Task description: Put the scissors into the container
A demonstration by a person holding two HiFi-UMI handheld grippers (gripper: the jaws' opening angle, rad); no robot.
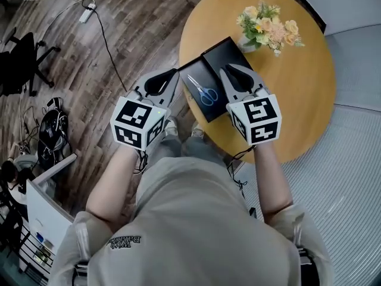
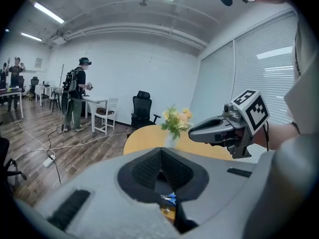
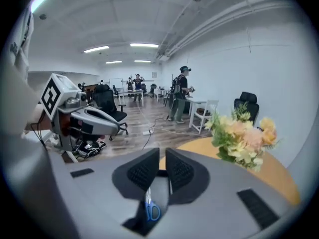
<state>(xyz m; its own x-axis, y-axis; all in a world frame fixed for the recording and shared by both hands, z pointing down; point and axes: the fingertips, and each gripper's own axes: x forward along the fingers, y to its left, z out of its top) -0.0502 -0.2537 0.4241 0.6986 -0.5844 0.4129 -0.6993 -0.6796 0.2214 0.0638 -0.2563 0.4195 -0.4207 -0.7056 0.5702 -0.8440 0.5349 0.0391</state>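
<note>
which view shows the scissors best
Head view: the whole scissors show from above, blades and blue handles, lying on a black tray. The left gripper view catches only a blue scrap below its jaws. The right gripper view shows a blade and one handle loop.

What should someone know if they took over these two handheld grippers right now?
Left gripper: shut, empty.
Right gripper: jaws slightly apart, empty.
The scissors lie flat on the near half of the black container on the table, between the two grippers; neither touches them.
I can't tell if that half is the tray or a lid. If it is a lid, moving them is still to do.
</note>
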